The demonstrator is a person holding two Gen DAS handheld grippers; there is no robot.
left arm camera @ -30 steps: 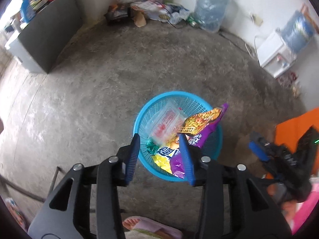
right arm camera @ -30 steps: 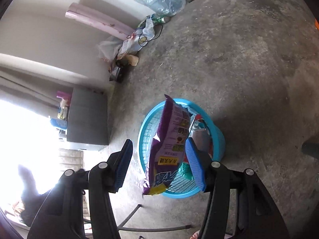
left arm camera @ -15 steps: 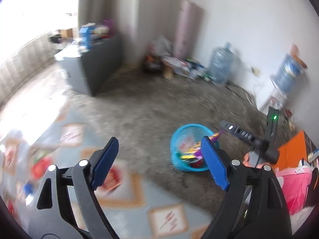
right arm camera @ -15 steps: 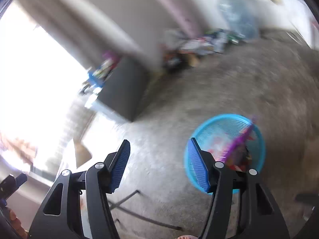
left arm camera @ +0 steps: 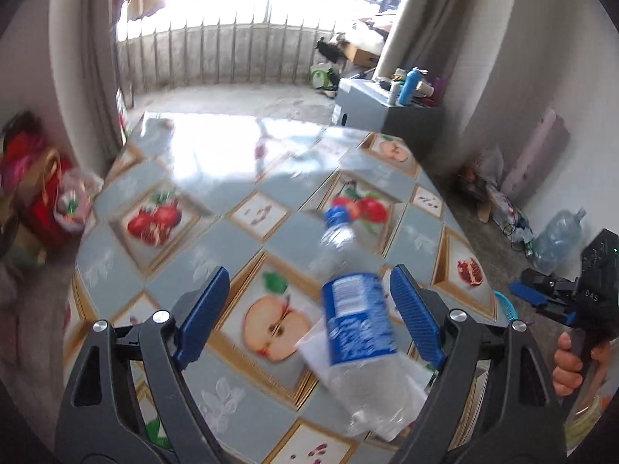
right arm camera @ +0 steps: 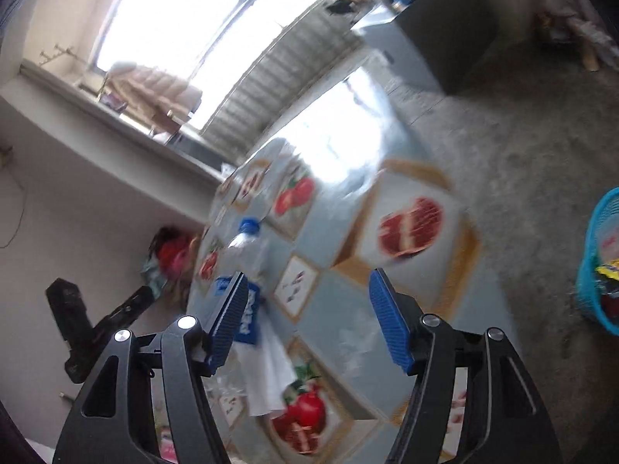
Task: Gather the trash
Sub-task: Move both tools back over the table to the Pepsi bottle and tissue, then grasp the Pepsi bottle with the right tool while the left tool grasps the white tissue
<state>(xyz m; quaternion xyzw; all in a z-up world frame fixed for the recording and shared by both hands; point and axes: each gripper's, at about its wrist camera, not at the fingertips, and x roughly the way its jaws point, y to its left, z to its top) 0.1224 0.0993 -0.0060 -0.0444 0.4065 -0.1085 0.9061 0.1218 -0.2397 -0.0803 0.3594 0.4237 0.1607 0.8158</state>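
A crushed clear plastic bottle [left arm camera: 359, 332] with a blue label and blue cap lies on the fruit-patterned tablecloth [left arm camera: 154, 270], partly on a white paper scrap [left arm camera: 313, 352]. My left gripper [left arm camera: 307, 270] hovers over it, open wide, with the bottle in line between the fingers but untouched. My right gripper [right arm camera: 307, 274] has its jaws opening, and only tablecloth shows between them. The bottle [right arm camera: 247, 255] shows behind its left finger, beside the paper scrap [right arm camera: 267, 371]. The blue trash basket [right arm camera: 599, 263] with wrappers stands on the floor at the right.
A grey cabinet [left arm camera: 387, 112] with bottles on top stands beyond the table. Red bags [left arm camera: 35, 193] sit on the floor left of it. A large water jug [left arm camera: 557, 239] stands by the right wall. A hand [left arm camera: 568, 359] holds the right gripper [left arm camera: 530, 294].
Both views have swung up from the blue basket on the floor to the table with the bottle. The left jaws stand much wider, the right ones slightly wider.
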